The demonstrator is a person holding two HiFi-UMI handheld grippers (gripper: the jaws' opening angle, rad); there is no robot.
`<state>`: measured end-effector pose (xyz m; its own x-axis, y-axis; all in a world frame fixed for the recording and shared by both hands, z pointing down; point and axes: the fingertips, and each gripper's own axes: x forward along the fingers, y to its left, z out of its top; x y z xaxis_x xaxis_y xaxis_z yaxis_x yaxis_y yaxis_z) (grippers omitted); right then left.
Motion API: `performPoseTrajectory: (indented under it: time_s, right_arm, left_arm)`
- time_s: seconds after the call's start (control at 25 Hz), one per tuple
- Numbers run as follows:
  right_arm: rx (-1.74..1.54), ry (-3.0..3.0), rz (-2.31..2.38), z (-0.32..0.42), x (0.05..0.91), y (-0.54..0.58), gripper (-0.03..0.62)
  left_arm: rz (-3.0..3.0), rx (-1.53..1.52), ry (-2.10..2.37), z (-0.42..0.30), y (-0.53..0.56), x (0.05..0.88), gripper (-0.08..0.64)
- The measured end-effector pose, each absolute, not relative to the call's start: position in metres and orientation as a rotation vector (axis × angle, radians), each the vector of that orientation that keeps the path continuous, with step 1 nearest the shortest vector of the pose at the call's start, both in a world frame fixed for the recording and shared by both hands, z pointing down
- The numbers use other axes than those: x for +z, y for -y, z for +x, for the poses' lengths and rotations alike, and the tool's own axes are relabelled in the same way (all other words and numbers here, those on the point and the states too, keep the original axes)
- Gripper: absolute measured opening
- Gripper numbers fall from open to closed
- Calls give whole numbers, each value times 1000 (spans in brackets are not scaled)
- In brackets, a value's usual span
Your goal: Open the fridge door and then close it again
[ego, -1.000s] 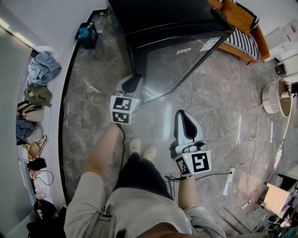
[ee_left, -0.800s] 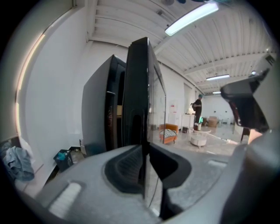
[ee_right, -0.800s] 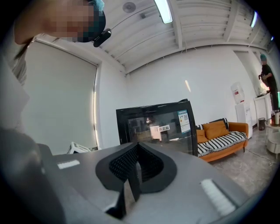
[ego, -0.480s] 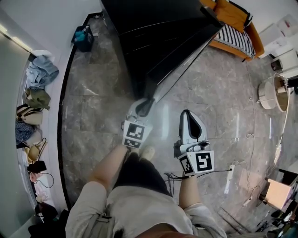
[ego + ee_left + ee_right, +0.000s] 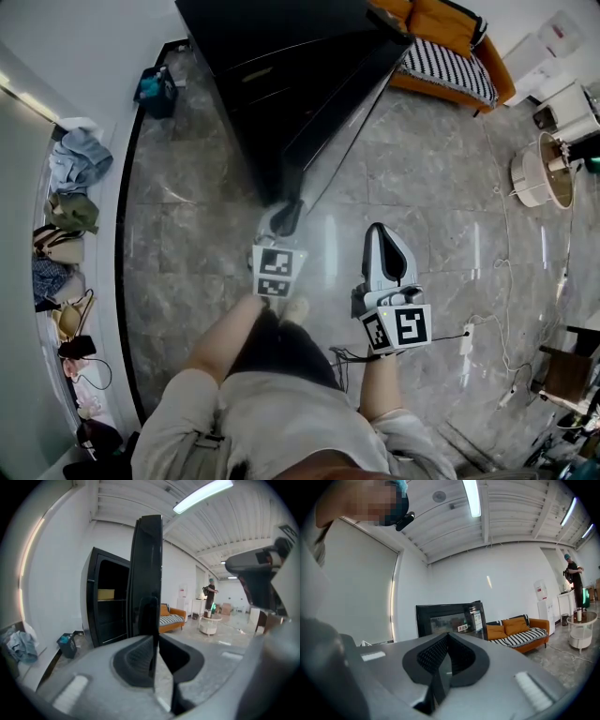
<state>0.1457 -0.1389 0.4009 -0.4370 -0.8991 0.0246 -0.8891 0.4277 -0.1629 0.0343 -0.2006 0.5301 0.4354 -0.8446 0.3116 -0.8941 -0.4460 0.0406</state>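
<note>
Two claws are out in front of me over the grey stone floor (image 5: 187, 244). Far to my left, clothes (image 5: 80, 159) lie heaped along the wall, and a blue bin (image 5: 155, 86) stands near the left side of the fridge (image 5: 253, 47). The black fridge stands against the wall ahead. In the left gripper view its inside is dark, with a yellowish box (image 5: 106, 594) on a shelf.

The door (image 5: 342, 131) stands open, swung out from the cabinet towards me, with its free edge nearest my feet. My left claw (image 5: 286, 214) is on that free edge. In the left gripper view the thin edge of the door (image 5: 147, 573) runs upright between the two pads, which are drawn in narrow and pressing on it from both sides.

My right claw (image 5: 380, 234) hangs just right of the door, apart from it. Its pads are closed together with nothing between them.

Further right, an orange sofa (image 5: 441, 47) with a striped cushion sits beside the fridge. A round white table (image 5: 539, 173) stands at the far right, and a power strip (image 5: 466, 342) lies on the floor.
</note>
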Motion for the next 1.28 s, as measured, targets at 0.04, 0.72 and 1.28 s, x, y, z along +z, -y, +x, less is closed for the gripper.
performPoseTrajectory:
  time_s: [0.04,0.72,1.28]
  right_arm:
    - [-229,-2594,-1633,148,399,136,3]
    - [-202,-2521,-1711,178,386,117,2]
    - [-219,-2466,-1749,203,386,106,3]
  left_arm:
    - [2478,366,1534,35,200,530,37]
    - [2449,373,1564,72,182,528,35]
    - [2454,386,1557,98,169,527,34]
